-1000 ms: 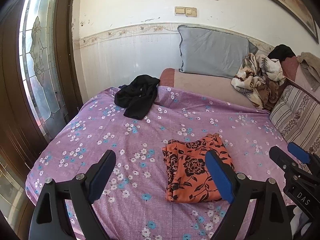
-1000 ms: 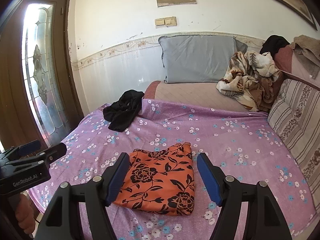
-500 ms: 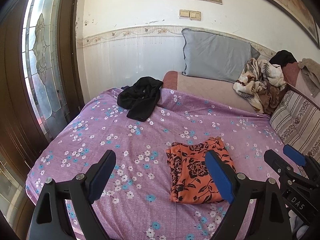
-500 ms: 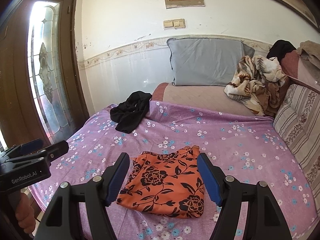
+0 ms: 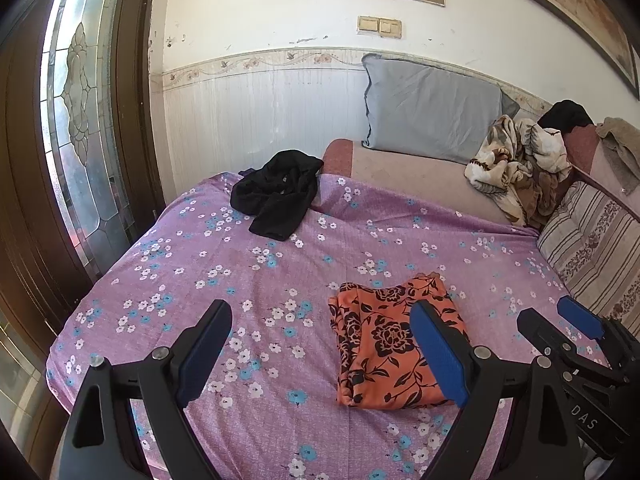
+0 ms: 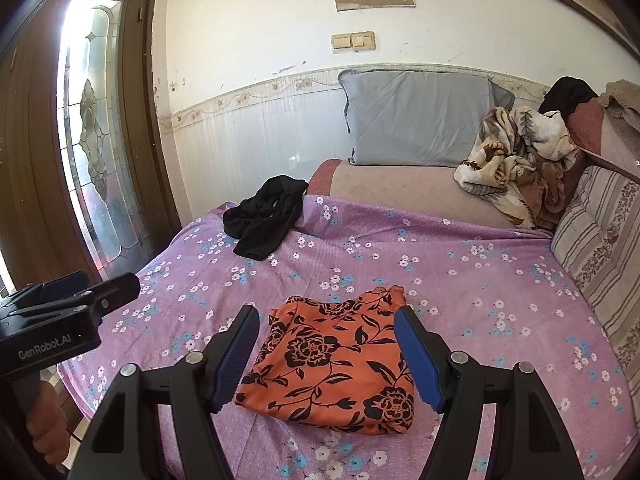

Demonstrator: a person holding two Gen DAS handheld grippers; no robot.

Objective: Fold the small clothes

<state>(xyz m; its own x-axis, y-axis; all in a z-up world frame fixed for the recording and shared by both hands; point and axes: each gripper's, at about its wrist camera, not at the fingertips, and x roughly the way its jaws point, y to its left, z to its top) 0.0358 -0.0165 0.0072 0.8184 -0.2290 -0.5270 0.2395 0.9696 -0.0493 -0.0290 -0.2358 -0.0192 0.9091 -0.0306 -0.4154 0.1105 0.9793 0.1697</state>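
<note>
Both tongs hover over the near edge of the bed (image 5: 280, 264), gaping wide and empty. Left tongs (image 5: 322, 350) sit over bare purple floral sheet, nothing between the blue pads (image 5: 438, 354). Right tongs (image 6: 326, 354) frame the folded orange floral garment (image 6: 332, 364) (not touching it, pads apart from the cloth). That garment lies flat on the sheet near the front, right of centre in the left view. A crumpled black garment (image 5: 276, 194) lies at the far left of the bed, well apart from the orange one. Grey pillow (image 5: 430, 110) leans on the far wall; a patterned blanket heap (image 5: 516, 160) lies far right beside a striped cushion (image 5: 592, 252). Part of a hand (image 6: 44, 420) shows low left in the right view, under the left tool.
</note>
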